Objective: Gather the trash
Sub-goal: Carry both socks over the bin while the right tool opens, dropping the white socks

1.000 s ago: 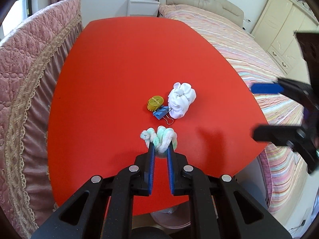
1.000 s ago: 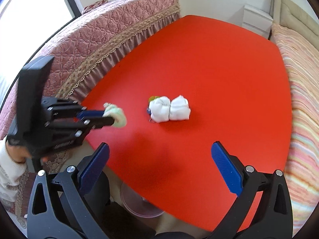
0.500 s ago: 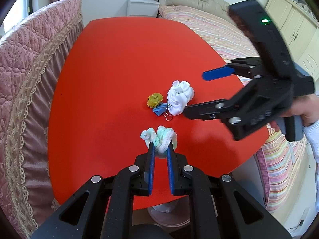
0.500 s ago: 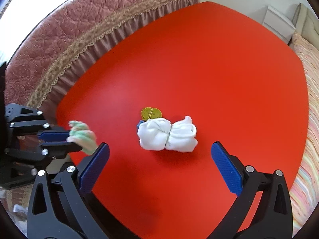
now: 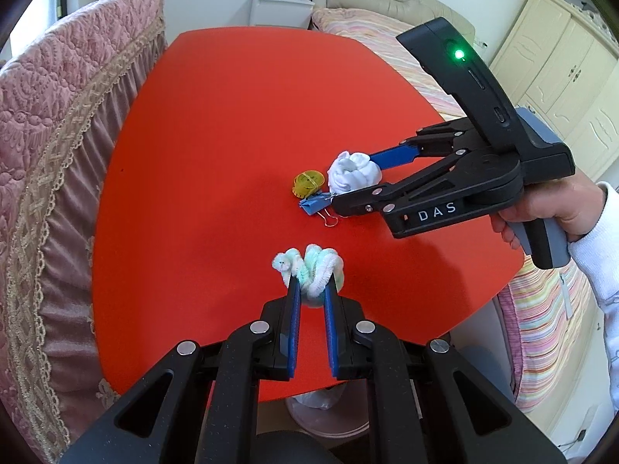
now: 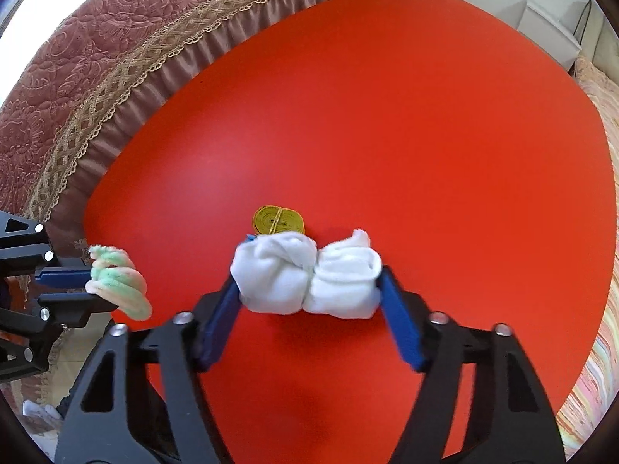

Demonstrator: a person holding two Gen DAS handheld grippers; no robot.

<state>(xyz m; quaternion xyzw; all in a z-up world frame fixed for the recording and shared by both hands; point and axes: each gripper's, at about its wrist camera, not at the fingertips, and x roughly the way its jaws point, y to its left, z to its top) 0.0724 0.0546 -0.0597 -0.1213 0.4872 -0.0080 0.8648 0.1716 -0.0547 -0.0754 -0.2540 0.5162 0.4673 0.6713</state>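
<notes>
A white cloth wad (image 6: pixel 305 278) lies on the red table (image 6: pixel 387 116), seen too in the left wrist view (image 5: pixel 354 172). My right gripper (image 6: pixel 307 276) has come down around it. Its jaws are closing, and the blue pads (image 6: pixel 220 317) touch both ends of the wad. A yellow tape roll (image 6: pixel 278 220) and a blue binder clip (image 5: pixel 315 205) lie just beside the wad. My left gripper (image 5: pixel 309 286) is shut on a green-and-white fuzzy wad (image 5: pixel 309 268), held above the table's near edge.
A pink quilted cover (image 5: pixel 46 154) borders the table's left side. A striped bed (image 5: pixel 541 328) and cream cabinets (image 5: pixel 561 77) lie to the right. A pink bin (image 5: pixel 325 413) with white scraps sits below the near edge. A hand (image 5: pixel 549 208) grips the right tool.
The right gripper swung in from the right, dropped over the white wad and narrowed its jaws from wide apart to touching it. The left gripper and its fuzzy wad stayed put.
</notes>
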